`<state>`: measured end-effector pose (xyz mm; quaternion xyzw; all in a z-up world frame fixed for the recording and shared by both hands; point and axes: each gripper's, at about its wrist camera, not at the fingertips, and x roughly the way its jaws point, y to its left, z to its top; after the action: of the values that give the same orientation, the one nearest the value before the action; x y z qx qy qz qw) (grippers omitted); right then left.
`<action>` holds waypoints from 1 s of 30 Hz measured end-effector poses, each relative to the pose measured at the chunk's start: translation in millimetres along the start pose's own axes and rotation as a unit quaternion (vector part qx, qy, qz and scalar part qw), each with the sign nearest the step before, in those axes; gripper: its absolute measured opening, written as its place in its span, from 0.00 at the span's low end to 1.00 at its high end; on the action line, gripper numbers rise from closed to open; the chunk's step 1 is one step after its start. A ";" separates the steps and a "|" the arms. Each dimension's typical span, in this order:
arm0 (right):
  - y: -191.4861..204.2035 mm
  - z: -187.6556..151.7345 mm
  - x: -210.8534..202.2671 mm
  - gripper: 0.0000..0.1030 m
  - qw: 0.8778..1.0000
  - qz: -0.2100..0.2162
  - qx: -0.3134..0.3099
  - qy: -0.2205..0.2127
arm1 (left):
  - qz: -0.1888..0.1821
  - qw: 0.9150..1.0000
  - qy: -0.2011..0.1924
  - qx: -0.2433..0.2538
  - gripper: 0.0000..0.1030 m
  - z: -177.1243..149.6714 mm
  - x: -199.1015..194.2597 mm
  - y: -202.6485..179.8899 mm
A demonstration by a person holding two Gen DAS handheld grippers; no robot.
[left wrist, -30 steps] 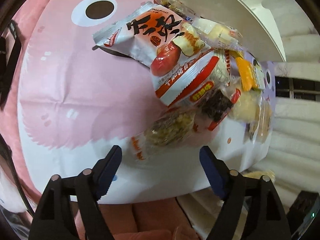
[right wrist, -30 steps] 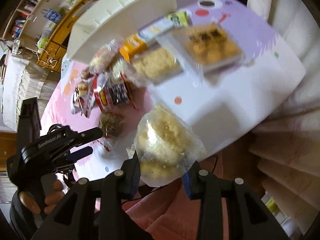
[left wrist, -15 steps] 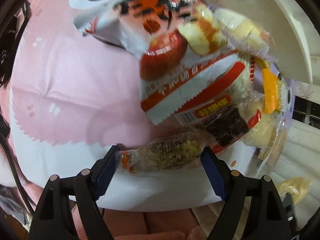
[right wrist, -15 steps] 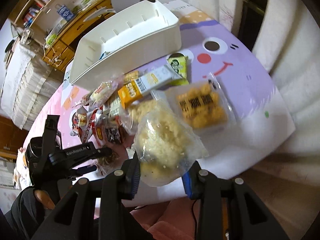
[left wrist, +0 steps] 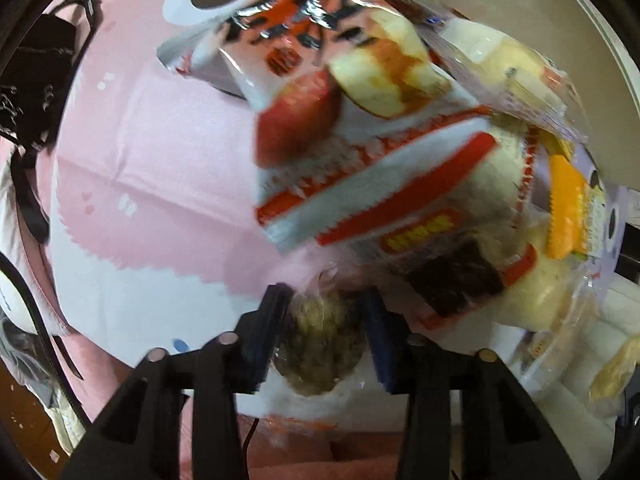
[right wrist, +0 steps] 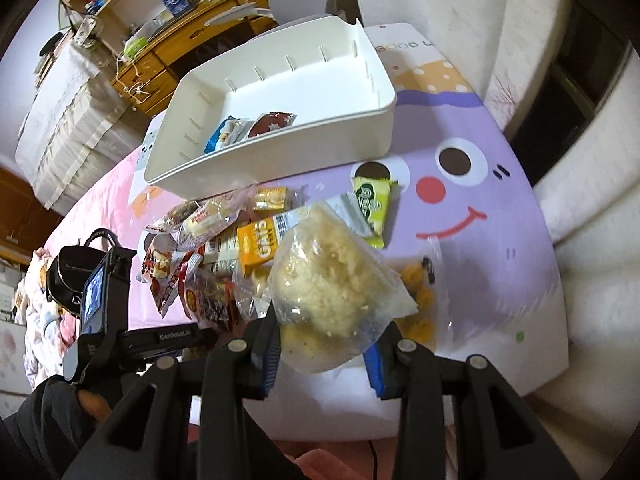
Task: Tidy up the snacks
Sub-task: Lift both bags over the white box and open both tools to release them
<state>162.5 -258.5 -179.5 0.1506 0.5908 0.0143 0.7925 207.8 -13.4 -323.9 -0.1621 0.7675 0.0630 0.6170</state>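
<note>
My left gripper [left wrist: 325, 312] is shut on a clear-wrapped grain bar [left wrist: 324, 344] at the near edge of the snack pile [left wrist: 380, 168]. My right gripper [right wrist: 322, 350] is shut on a clear bag of pale crumbly snack [right wrist: 328, 280] and holds it above the table. A white bin [right wrist: 280, 92] stands behind the pile in the right wrist view, with two packets inside [right wrist: 248, 128]. The left gripper body also shows in the right wrist view [right wrist: 120, 320].
The table has a pink and purple cartoon cloth [right wrist: 500, 240]. Loose snacks lie on it: a yellow-orange pack [right wrist: 258, 244], a green packet [right wrist: 372, 204], a tray of yellow pieces [right wrist: 420, 296]. Wooden shelves [right wrist: 180, 12] stand behind.
My left gripper moved forward onto the grain bar and closed on it. My right gripper rose with the crumbly bag, and the bin's inside came into view.
</note>
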 end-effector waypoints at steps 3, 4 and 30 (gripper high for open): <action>-5.6 10.7 2.0 0.34 1.000 0.010 -0.005 0.004 | -0.010 1.000 0.021 -0.021 0.35 -5.3 5.1 -3.0; -7.0 14.6 2.1 0.34 1.000 0.013 -0.007 0.004 | -0.013 0.999 0.026 -0.026 0.35 -6.0 6.1 -3.4; -21.1 99.4 -5.6 0.34 0.993 0.088 -0.024 -0.076 | 0.000 0.996 -0.062 0.070 0.28 -9.8 -140.6 -51.7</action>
<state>251.1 -301.9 -154.2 0.1835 0.5129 0.0867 0.8341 241.8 -40.7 -180.3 -0.1147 0.7305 0.0187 0.6730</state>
